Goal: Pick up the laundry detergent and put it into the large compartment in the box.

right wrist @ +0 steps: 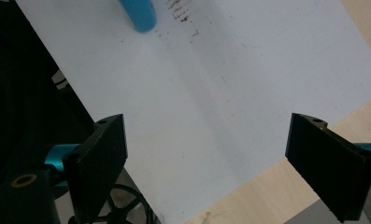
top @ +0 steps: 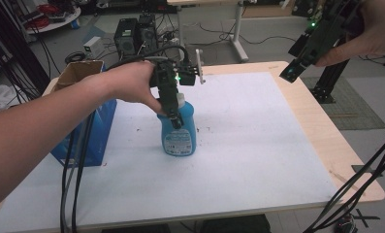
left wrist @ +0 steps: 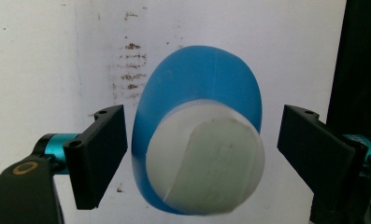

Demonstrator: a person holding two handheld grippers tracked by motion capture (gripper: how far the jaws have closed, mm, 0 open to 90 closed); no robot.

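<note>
- Leftmost, a blue box [top: 86, 121] stands at the table's left edge, well clear of my work.
- Next, my left gripper [top: 173, 114] hangs straight over the bottle [top: 179, 133], jaws wide and flanking its white cap [left wrist: 205, 161] without touching, so closing should pinch the neck.
- Upright mid-mat [top: 258, 145], the bottle stays reachable from above.
- Rightward, my right gripper [top: 293, 72] hovers high past the table's far right corner, jaws wide, empty, out of the way.

A white sheet [top: 258, 145] covers the wooden tabletop [top: 326, 141]. A blue bottle [top: 179, 133] stands near centre. At nine o'clock stands a blue box [top: 90, 126].
</note>
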